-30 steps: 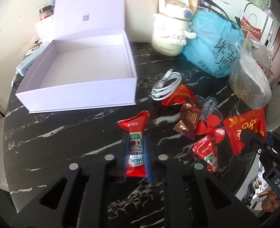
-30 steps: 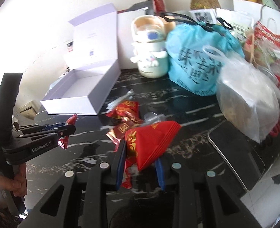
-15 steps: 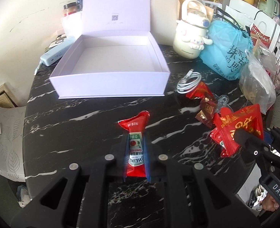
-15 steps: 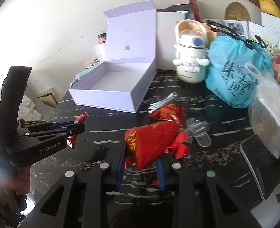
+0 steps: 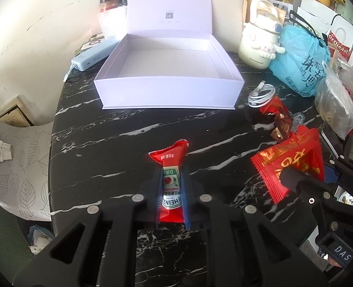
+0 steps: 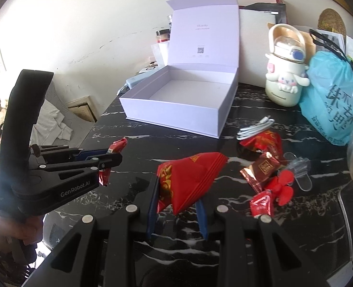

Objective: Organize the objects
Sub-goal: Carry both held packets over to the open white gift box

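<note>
My left gripper (image 5: 171, 179) is shut on a red Heinz ketchup sachet (image 5: 170, 179), held above the black marble table (image 5: 104, 148). From the right wrist view the same left gripper (image 6: 111, 159) shows at the left with the sachet (image 6: 115, 147) in it. My right gripper (image 6: 177, 191) is shut on a stack of red envelopes (image 6: 190, 177); the envelopes (image 5: 289, 165) also show at the right of the left wrist view. An open lilac box (image 5: 169, 71) with its lid up stands empty at the back of the table (image 6: 152, 143), beyond both grippers.
Right of the box lie a white cable (image 5: 260, 94), red and brown snack packets (image 6: 262, 165), a small red fan (image 6: 281, 186) and a clear clip (image 6: 298, 172). A cream character bottle (image 6: 285, 71), a blue bag (image 6: 334, 105) and a clear bag (image 5: 334, 105) crowd the back right. A phone (image 6: 351, 205) lies near the right edge.
Both grippers have pulled back and risen from the table, each keeping its load. The box now sits centred ahead of the left gripper, and more of the table's left edge shows.
</note>
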`<move>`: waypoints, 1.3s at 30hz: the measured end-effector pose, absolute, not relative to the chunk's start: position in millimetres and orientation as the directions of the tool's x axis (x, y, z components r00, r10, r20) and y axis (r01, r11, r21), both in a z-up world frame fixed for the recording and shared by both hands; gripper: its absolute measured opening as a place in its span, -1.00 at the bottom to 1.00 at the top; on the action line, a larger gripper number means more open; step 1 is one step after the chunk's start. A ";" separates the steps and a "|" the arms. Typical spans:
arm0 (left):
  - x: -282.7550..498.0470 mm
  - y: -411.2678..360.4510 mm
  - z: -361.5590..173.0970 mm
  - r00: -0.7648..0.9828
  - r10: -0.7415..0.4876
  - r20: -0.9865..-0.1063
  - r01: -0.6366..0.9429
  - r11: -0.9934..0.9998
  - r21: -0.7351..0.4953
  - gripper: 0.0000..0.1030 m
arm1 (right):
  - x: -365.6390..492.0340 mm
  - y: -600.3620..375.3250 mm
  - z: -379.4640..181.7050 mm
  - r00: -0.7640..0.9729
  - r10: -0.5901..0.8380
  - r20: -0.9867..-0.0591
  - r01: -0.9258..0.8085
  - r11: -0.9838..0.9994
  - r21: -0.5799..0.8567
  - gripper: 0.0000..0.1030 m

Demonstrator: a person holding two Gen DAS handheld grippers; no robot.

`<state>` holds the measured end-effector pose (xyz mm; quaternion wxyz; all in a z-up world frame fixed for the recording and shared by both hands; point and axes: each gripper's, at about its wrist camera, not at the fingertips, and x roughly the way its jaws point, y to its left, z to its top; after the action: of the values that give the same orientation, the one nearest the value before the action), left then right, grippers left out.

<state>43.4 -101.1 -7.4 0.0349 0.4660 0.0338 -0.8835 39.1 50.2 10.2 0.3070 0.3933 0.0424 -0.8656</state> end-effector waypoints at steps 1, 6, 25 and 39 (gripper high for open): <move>42.2 -103.0 -8.5 -0.559 -0.032 -0.828 0.095 -0.995 -0.026 -0.74 | 38.7 47.9 10.0 -0.499 -0.501 -0.708 0.569 -0.805 0.168 -0.46; 32.2 -114.5 -12.2 -0.546 -0.036 -0.837 0.108 -0.994 -0.027 -0.74 | 28.6 37.1 9.5 -0.487 -0.507 -0.711 0.585 -0.794 0.165 -0.46; -40.8 -132.1 -0.1 -0.545 -0.033 -0.838 0.089 -0.996 -0.018 -0.74 | -34.2 12.7 24.3 -0.503 -0.522 -0.689 0.614 -0.777 0.141 -0.46; -94.0 -138.7 22.5 -0.562 -0.049 -0.826 0.058 -0.998 0.020 -0.74 | -80.7 -2.4 42.1 -0.519 -0.527 -0.673 0.645 -0.758 0.096 -0.46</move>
<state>-94.0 -138.7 22.5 0.0301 0.4672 0.0048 -0.8836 -80.7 -2.4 42.1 0.3375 0.3555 0.0827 -0.8677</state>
